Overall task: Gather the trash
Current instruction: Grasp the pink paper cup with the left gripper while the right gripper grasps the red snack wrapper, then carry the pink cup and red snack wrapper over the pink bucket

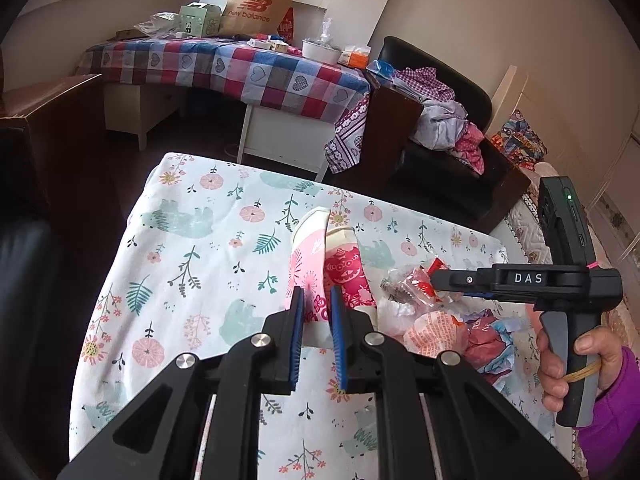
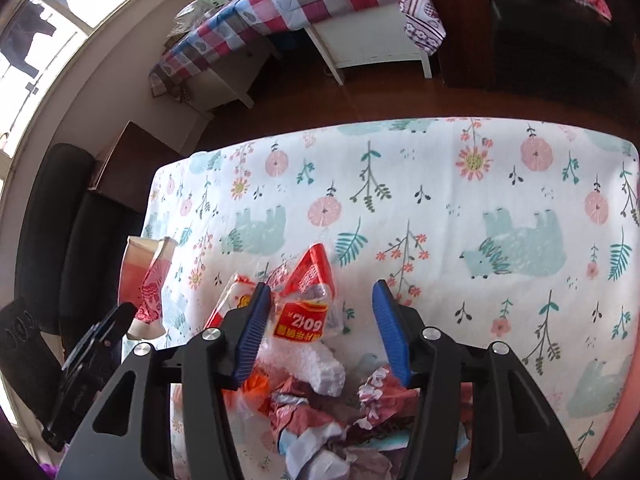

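Observation:
My left gripper (image 1: 317, 308) is shut on a flattened pink and red paper cup (image 1: 310, 258) and holds it above the floral-cloth table (image 1: 192, 248). The cup also shows at the left of the right wrist view (image 2: 146, 280). My right gripper (image 2: 320, 312) is open over a pile of trash: a clear wrapper with red print (image 2: 306, 300), a white foam piece (image 2: 320, 364) and crumpled paper (image 2: 304, 420). The wrapper lies between the jaws, against the left pad. In the left wrist view the right gripper (image 1: 436, 278) reaches into the pile (image 1: 436, 328) from the right.
A table with a checked cloth (image 1: 240, 68) holds a paper shopping bag (image 1: 256, 4) and boxes at the back. A dark armchair (image 1: 436, 136) piled with clothes stands at the right. A dark cabinet (image 1: 52, 136) is at the left.

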The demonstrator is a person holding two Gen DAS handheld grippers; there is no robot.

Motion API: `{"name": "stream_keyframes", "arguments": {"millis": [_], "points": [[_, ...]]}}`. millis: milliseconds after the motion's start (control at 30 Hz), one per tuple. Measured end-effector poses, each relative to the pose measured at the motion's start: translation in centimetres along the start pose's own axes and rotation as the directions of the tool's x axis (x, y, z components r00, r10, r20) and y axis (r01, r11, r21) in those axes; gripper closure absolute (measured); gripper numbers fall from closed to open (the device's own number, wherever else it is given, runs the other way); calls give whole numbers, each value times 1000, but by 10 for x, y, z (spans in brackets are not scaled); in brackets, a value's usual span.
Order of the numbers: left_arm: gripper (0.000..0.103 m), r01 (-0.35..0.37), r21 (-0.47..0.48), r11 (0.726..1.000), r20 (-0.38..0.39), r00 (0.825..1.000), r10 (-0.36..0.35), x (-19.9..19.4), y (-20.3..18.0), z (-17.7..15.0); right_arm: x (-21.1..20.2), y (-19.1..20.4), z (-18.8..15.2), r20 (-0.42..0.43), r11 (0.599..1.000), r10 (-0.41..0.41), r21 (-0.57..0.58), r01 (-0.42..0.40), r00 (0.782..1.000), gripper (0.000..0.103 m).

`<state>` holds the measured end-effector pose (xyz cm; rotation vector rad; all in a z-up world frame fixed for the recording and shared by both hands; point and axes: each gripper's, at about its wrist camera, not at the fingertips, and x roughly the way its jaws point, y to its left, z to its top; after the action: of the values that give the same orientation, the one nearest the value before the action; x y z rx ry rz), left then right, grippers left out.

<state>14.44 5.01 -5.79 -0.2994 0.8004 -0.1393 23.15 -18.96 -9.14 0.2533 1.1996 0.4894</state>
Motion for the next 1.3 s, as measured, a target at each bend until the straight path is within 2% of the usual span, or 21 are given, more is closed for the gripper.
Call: {"name": "stream_keyframes", "arguments": {"millis": [33,67,200,433,667,867,1067,1133,1300], "points": [[91,2,0,1000,6,1000,-2,-3,0,0,-1,2,-1,1,1000,3,-13,-3,1000,74],[91,2,3,1000,14,1000,-2,-8,-2,-1,-3,6,-4,7,1000,-4,-29,4,1000,81],[91,3,14,1000,48,999,-4,-29,-10,-2,-19,19,-11,80,999,-7,-49,11,997,91],[91,16,27,1000,107,994,-19,-68,-18,-6,-77,40,-31,214,997,-9,-79,26,977,91],[91,32,56,998,140,989,-39,-91,-40,-9,-138,51,-63,344,991,-50,-96,88,938,91],[91,49,89,995,145,987,-62,-98,-66,-11,-180,52,-91,431,983,-96,-103,155,897,91],[91,73,137,988,141,986,-92,-98,-98,-11,-212,43,-118,514,965,-167,-90,246,841,91],[91,78,161,984,135,986,-100,-95,-110,-10,-222,35,-125,541,960,-190,-71,270,819,91],[91,95,222,970,114,986,-123,-84,-144,-9,-238,7,-137,573,956,-241,1,294,783,91]]}}
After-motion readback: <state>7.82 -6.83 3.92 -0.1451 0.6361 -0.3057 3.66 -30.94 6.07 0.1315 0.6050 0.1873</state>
